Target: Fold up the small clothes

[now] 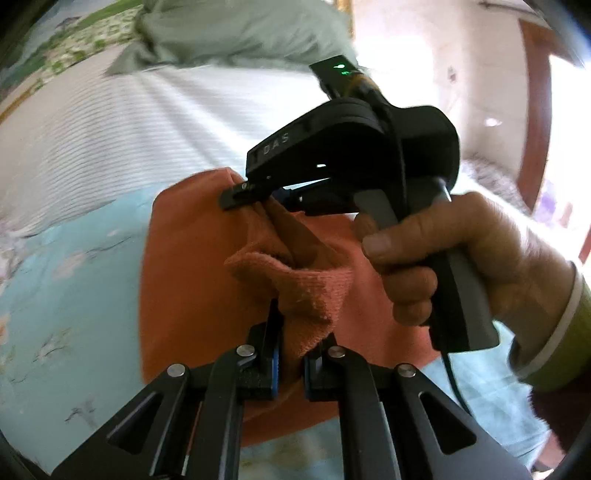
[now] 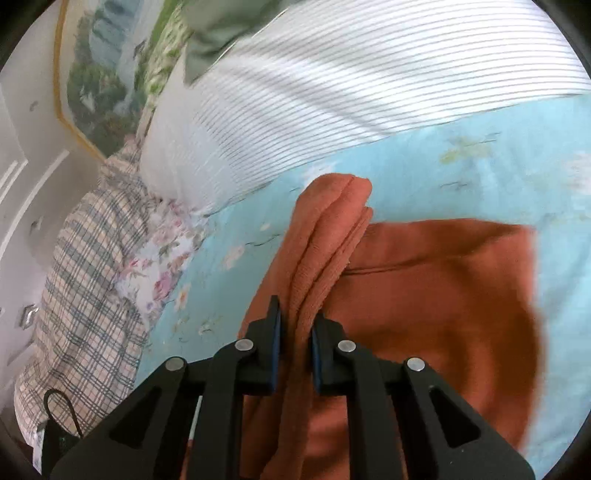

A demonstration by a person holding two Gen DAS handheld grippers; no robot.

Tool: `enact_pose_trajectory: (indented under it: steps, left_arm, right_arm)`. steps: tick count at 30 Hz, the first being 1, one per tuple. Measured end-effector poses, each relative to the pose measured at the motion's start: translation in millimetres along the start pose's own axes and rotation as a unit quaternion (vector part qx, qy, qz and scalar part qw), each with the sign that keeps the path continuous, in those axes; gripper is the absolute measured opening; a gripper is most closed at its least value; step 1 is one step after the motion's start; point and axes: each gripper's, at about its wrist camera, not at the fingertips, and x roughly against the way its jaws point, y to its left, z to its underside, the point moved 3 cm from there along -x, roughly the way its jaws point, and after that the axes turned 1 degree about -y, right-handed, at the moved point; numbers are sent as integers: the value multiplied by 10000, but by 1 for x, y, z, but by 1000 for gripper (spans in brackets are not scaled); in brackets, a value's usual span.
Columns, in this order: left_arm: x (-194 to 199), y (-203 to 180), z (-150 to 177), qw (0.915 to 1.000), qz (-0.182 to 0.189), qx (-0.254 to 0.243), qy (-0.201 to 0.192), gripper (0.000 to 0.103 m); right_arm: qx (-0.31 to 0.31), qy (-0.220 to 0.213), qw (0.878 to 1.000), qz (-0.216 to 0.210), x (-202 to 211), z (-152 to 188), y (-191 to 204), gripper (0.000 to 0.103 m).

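Note:
An orange knitted garment (image 1: 184, 277) lies on the light blue floral bedsheet (image 1: 55, 295). My left gripper (image 1: 293, 354) is shut on a raised fold of it, and the cloth bunches up between the pads. In the left wrist view a hand (image 1: 461, 258) holds my right gripper (image 1: 240, 192), whose tip pinches the garment's far edge. In the right wrist view the garment (image 2: 443, 295) spreads to the right, and my right gripper (image 2: 297, 328) is shut on a thick doubled ridge of it that rises ahead of the fingers.
A white striped blanket (image 2: 332, 74) lies beyond the garment, with a grey-green pillow (image 1: 240, 29) behind it. A plaid cloth (image 2: 85, 277) and a floral one are heaped at the left of the bed. A framed landscape picture (image 2: 99, 74) hangs on the wall.

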Motion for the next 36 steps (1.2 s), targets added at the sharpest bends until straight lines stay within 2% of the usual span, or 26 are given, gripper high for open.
enact_pose_trajectory:
  steps: [3,6,8,12,16,19,21,22,24,25,26,27,28,29,30,31,33,36]
  left_arm:
    - [-11,-25,-7,9990,446,73,-18,7]
    - [-32,-48,-5,9972,730,70,154,7]
    - [-43,-60,-3,9960,843,46,290,7]
    - [-52,-76,0,9962,769,-182,378,7]
    - [-58,-79,4,9953,806,-161,502,7]
    - [-57,-79,3,9954,824,-172,461,7]
    - [-67,-79,2,9947,854,-225,535,9]
    - [-73,-81,2,9941,862,-236,612,13]
    - [-78,-80,6,9925,919,-183,780,15]
    - [-77,-78,7,9923,942,-149,794,15]
    - [-74,-74,9,9916,990,-93,824,22]
    - [-70,-70,10,9910,1046,-44,835,31]
    - [-66,-66,11,9905,1094,9,837,45]
    - [-60,-60,12,9905,1094,68,829,53]
    - [-53,-51,12,9912,1047,157,789,65]
    - [-47,-44,13,9915,1030,246,761,69]
    - [-36,-22,16,9900,1054,527,771,72]
    - [-30,18,19,9875,889,1020,813,80]
  right_arm:
    - [-399,72,9984,381,15,16,-46,15]
    - [-669,94,9968,425,22,28,-73,15]
    - [-671,63,9969,410,24,30,-77,14]
    - [-455,98,9972,590,20,29,-75,14]
    - [-495,-71,9976,487,28,28,-75,14]
    - [-464,63,9960,764,21,31,-80,15]
    - [-551,89,9953,785,20,35,-83,16]
    - [-558,38,9952,807,24,36,-83,17]
    - [-595,-70,9944,867,32,38,-81,25]
    - [-632,-133,9939,891,37,39,-81,36]
    - [-670,-220,9933,913,43,41,-79,52]
    - [-682,-287,9931,914,48,42,-78,60]
    - [-667,-367,9931,897,54,44,-75,73]
    - [-628,-418,9935,847,59,47,-72,78]
    - [-607,-405,9940,814,60,50,-70,78]
    - [-598,-340,9945,789,61,53,-69,78]
    - [-625,-220,9944,820,59,57,-71,78]
    - [-720,-114,9938,843,54,60,-79,78]
